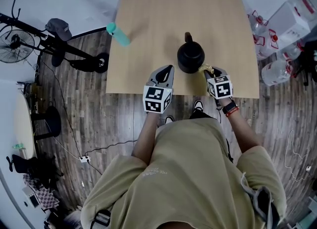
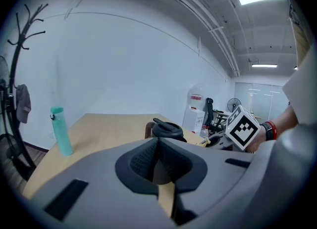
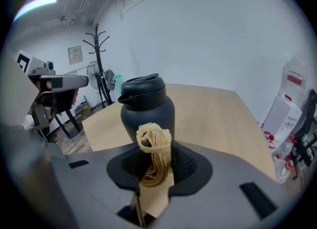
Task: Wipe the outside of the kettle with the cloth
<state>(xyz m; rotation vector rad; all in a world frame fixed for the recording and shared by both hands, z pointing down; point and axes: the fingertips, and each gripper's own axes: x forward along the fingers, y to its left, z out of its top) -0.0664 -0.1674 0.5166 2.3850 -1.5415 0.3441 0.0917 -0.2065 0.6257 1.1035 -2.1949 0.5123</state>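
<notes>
A black kettle (image 1: 190, 56) stands on the wooden table (image 1: 148, 35) near its front edge, handle pointing away. It also shows in the right gripper view as the kettle (image 3: 147, 112), close ahead. My right gripper (image 1: 207, 70) is shut on a beige cloth (image 3: 155, 150), which bunches up between the jaws just short of the kettle's side. My left gripper (image 1: 164, 74) is shut and holds nothing, hovering over the front edge to the kettle's left; the kettle's lid (image 2: 167, 128) peeks above its jaws.
A teal bottle (image 1: 118, 33) stands at the table's left edge. Water jugs and boxes (image 1: 282, 30) crowd the floor on the right. A fan and coat stand (image 1: 29, 37) are on the left.
</notes>
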